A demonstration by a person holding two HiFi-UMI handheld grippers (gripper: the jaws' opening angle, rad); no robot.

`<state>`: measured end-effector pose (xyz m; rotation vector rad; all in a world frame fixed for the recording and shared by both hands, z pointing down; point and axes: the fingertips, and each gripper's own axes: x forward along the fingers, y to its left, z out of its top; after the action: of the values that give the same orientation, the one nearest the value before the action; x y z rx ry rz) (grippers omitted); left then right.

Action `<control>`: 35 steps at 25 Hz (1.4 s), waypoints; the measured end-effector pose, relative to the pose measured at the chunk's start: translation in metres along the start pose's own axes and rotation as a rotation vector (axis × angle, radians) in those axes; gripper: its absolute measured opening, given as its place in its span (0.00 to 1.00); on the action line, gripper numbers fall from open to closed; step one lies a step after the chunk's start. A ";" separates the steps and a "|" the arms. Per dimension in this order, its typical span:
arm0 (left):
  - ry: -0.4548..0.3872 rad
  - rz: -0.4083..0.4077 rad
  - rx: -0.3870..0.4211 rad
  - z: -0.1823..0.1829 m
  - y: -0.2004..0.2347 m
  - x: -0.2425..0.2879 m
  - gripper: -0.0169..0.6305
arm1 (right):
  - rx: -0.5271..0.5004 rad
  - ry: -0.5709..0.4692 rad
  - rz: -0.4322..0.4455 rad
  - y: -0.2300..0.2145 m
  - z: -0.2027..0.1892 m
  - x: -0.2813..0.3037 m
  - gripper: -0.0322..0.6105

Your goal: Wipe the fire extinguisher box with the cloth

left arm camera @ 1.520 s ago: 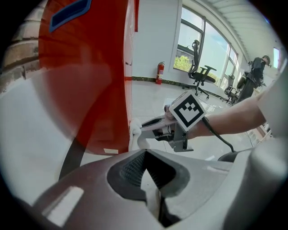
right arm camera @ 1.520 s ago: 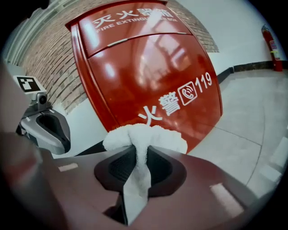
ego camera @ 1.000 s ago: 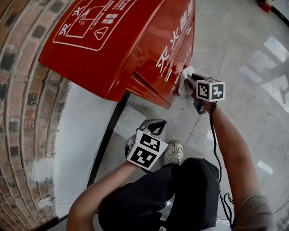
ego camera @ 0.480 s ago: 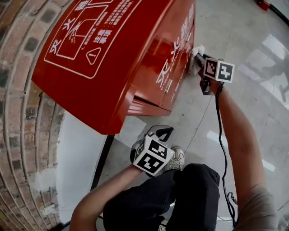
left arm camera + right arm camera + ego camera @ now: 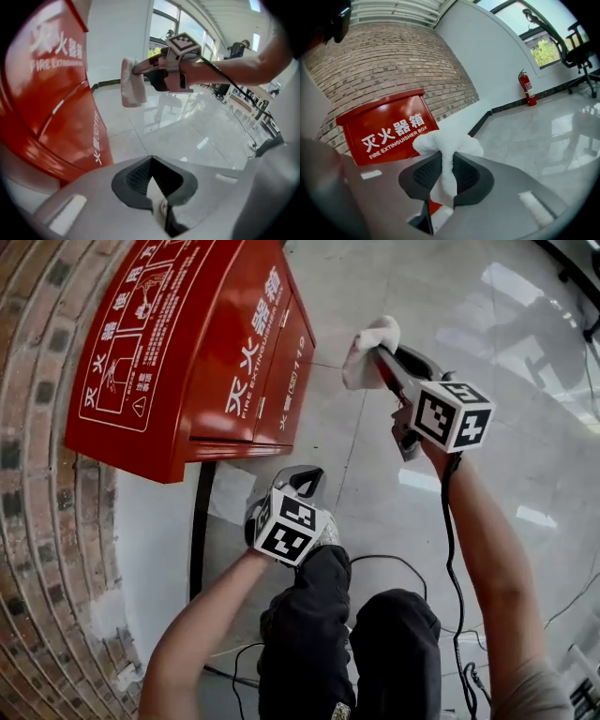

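Pulled clear of the red box (image 5: 234, 343), the right gripper (image 5: 377, 357) pinches the cloth (image 5: 366, 338); left gripper (image 5: 305, 479) jaws meet, holding nothing.

Bright daylight is admitted through the windows (image 5: 161, 28); glare patches are thrown across the floor (image 5: 525, 427) and the red box (image 5: 42, 103). Fisheye bending and dark vignetted corners are shown in both gripper views, with the nearest foreground blurred.

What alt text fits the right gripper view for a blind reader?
The right gripper is shut on a white cloth, clear of the red fire extinguisher box ahead, which stands against a brick wall. A fire extinguisher stands by the white wall.
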<state>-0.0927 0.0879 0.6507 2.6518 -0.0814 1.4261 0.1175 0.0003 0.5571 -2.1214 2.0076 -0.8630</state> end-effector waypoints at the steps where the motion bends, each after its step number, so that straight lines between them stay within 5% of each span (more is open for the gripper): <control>1: -0.004 -0.002 0.021 0.009 -0.006 -0.006 0.03 | -0.010 0.006 -0.004 0.008 0.007 -0.022 0.20; 10: -0.129 -0.077 -0.006 0.149 -0.032 -0.073 0.03 | -0.153 0.095 -0.087 0.056 0.084 -0.142 0.20; 16: -0.204 -0.131 -0.037 0.245 -0.034 -0.151 0.03 | -0.159 0.157 -0.145 0.084 0.160 -0.188 0.20; 24: -0.211 -0.158 -0.029 0.337 -0.047 -0.197 0.03 | -0.220 0.166 -0.068 0.085 0.252 -0.216 0.20; 27: -0.190 -0.162 -0.111 0.364 -0.051 -0.189 0.03 | -0.290 0.186 0.000 0.068 0.272 -0.210 0.20; 31: -0.149 -0.076 -0.192 0.404 -0.049 -0.177 0.03 | -0.346 0.223 0.115 0.034 0.303 -0.195 0.20; 35: -0.190 0.083 -0.380 0.453 -0.017 -0.177 0.03 | -0.389 0.274 0.211 -0.004 0.335 -0.173 0.20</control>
<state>0.1862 0.0395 0.2541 2.4767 -0.4397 1.0476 0.2789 0.0616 0.2220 -1.9961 2.6746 -0.8200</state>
